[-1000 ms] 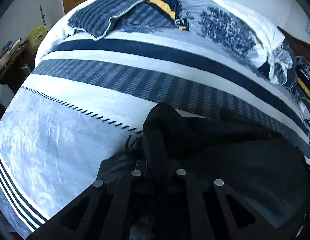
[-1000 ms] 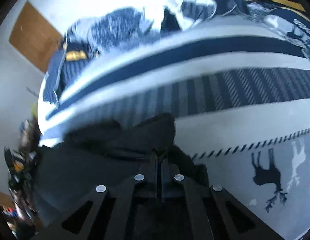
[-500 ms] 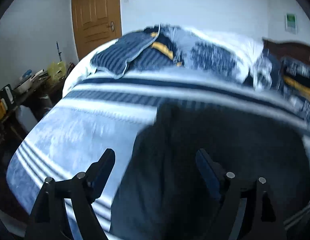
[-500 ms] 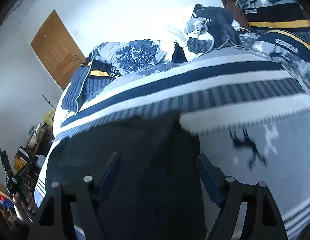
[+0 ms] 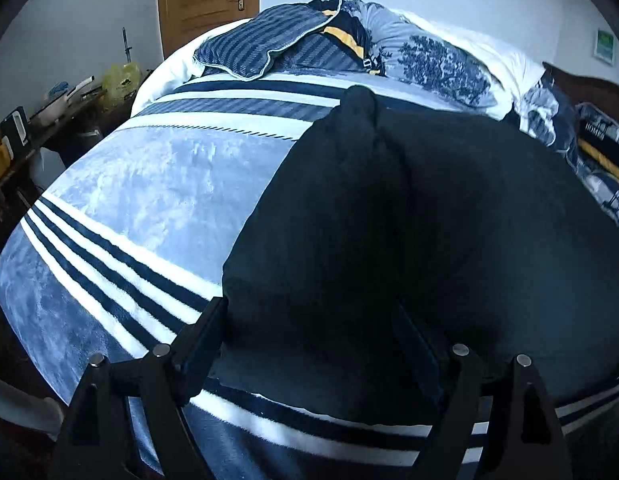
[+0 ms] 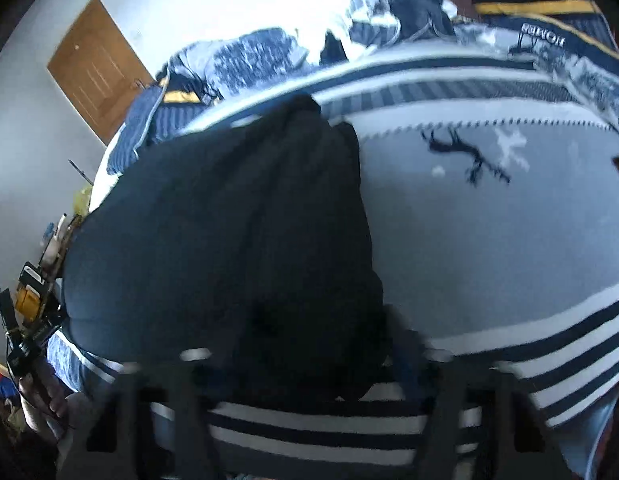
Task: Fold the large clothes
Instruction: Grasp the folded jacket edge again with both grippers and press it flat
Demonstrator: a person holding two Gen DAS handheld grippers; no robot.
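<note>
The dark garment (image 5: 409, 220) now lies folded on the striped bedspread (image 5: 149, 184), released a second ago. The left gripper (image 5: 313, 344) hangs wide open over its near edge. The right gripper (image 6: 309, 364), blurred, has just been closing and pinches nothing. One fold looks done; another likely follows.

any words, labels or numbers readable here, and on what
"HOMER": white letters, upside down in the right wrist view, on the navy and yellow striped bedding; the same word shows on it in the left wrist view.
Small green framed sign on the wall: too small to read.
</note>
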